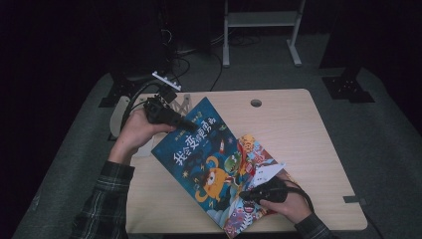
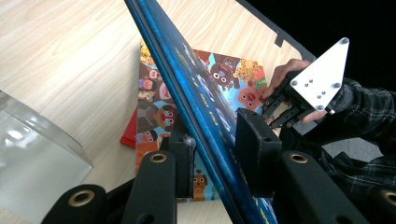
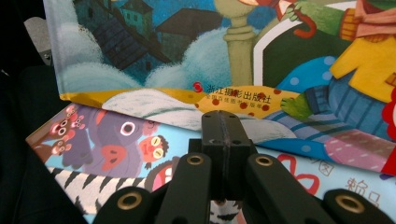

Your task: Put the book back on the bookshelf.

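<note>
**High view: blue book tilted up at its far corner**

High view gives me the left gripper (image 1: 171,119) at the far corner of the blue book (image 1: 204,154), forearm angled in from the left, and I see the jaws pinching that cover edge. From the left gripper view the book stands slanted above the colourful book (image 2: 224,79) lying flat on the table (image 1: 298,129). My right gripper (image 1: 259,191) rests low on the colourful book, jaws pressed together, hand curled over it.
</note>
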`<state>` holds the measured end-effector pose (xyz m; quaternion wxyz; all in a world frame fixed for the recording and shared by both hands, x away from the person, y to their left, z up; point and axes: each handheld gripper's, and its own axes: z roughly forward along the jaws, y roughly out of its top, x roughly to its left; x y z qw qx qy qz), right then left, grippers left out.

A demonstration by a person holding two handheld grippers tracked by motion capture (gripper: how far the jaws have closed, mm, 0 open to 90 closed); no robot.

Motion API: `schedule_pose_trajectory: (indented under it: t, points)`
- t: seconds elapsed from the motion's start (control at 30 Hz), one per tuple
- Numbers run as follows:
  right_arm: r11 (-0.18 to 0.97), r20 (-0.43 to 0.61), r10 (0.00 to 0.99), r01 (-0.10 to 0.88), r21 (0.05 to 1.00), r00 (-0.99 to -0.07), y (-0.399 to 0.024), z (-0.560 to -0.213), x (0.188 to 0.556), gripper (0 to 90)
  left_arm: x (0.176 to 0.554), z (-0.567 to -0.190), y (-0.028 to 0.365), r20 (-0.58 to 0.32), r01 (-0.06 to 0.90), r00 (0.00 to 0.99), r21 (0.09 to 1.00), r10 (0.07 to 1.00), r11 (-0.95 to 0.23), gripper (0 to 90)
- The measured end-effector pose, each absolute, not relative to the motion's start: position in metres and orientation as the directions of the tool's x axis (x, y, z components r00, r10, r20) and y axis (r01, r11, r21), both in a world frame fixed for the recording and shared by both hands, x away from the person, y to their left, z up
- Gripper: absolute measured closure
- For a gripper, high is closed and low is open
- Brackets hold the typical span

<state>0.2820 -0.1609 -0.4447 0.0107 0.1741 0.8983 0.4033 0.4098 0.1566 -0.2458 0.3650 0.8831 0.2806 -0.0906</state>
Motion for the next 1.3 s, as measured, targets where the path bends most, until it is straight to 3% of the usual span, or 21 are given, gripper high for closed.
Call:
schedule_pose_trajectory:
  t: [0.43,0.53,0.57,0.87,1.3]
  points:
    - [0.602,0.097,0.362,0.312,0.735,-0.927,-0.166,-0.445,0.286,85.9,0.419,-0.224,0.147,-0.333,0.556,0.830,0.566,0.448,-0.609,72.6]
    - [0.580,0.080,0.420,0.335,0.743,-0.904,-0.174,-0.446,0.291,74.0,0.418,-0.218,0.143,-0.327,0.561,0.826,0.550,0.459,-0.618,73.3]
    - [0.580,0.080,0.420,0.335,0.743,-0.904,-0.174,-0.446,0.291,74.0,0.418,-0.218,0.143,-0.327,0.561,0.826,0.550,0.459,-0.618,73.5]
    - [0.415,0.067,0.680,0.458,0.786,-0.731,-0.228,-0.448,0.325,45.2,0.416,-0.204,0.137,-0.314,0.562,0.826,0.534,0.469,-0.632,76.4]
    - [0.270,0.049,0.875,0.567,0.778,-0.482,-0.287,-0.463,0.364,34.4,0.411,-0.188,0.134,-0.294,0.549,0.834,0.527,0.468,-0.649,81.3]
